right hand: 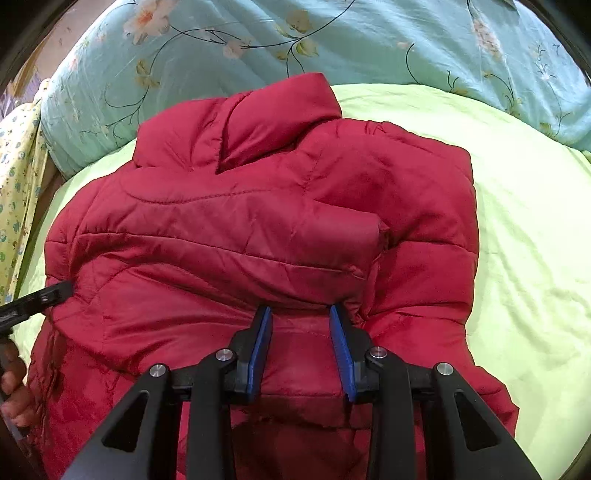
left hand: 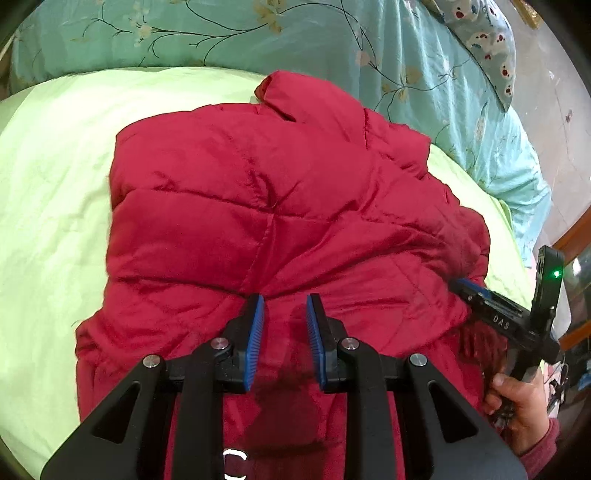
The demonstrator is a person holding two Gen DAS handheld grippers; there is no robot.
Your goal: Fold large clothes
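Note:
A red quilted puffer jacket (left hand: 258, 206) lies partly folded on a light green bed sheet (left hand: 48, 184), collar at the far end. It also shows in the right wrist view (right hand: 258, 229) with a sleeve folded across its middle. My left gripper (left hand: 285, 301) is open, its blue pads over the jacket's near edge with fabric between them. My right gripper (right hand: 301, 310) is open over the near part of the jacket, just below the folded sleeve. The right gripper also shows in the left wrist view (left hand: 465, 286), touching the jacket's right side.
A teal floral quilt (left hand: 295, 33) lies bunched along the far side of the bed. A patterned pillow (left hand: 484, 33) sits at the far right. A yellow floral cloth (right hand: 18, 177) hangs at the left. Wooden furniture (left hand: 576, 236) stands beside the bed on the right.

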